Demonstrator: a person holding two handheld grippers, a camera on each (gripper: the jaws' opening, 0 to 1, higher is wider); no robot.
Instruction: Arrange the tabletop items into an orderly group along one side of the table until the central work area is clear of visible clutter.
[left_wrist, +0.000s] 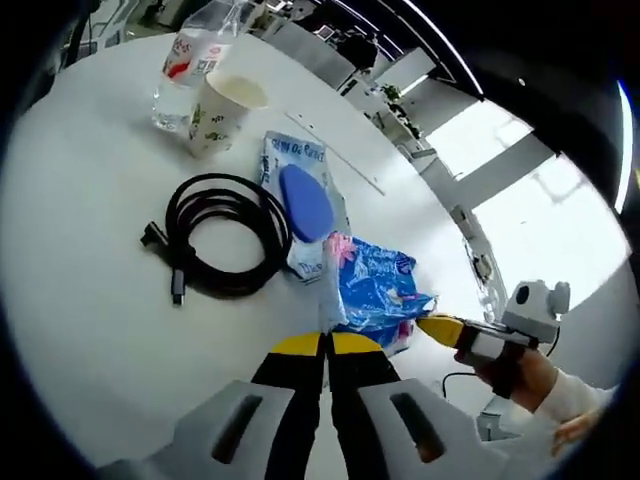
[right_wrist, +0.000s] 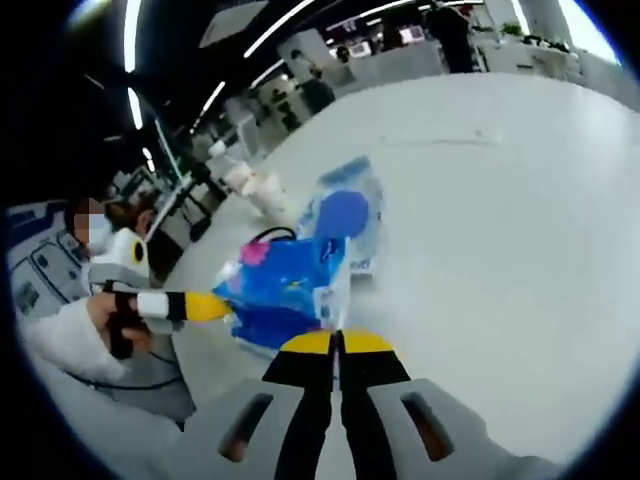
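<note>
Both claws look closed: we read the left gripper (left_wrist: 325, 345) as pinching the near edge of the blue snack bag (left_wrist: 375, 290), and the right gripper (right_wrist: 337, 343) as clamped on that same bag (right_wrist: 285, 285) from the other side. Opposed pulls could tear the crinkly film, or drag it into the wipes pack (left_wrist: 300, 195) it overlaps. That pack touches the coiled black cable (left_wrist: 225, 235); paper cup (left_wrist: 225, 110) and water bottle (left_wrist: 190, 70) sit together farther out.

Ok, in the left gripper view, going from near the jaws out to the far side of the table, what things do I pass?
Blue plastic bag → coiled black cable → paper cup → water bottle.
</note>
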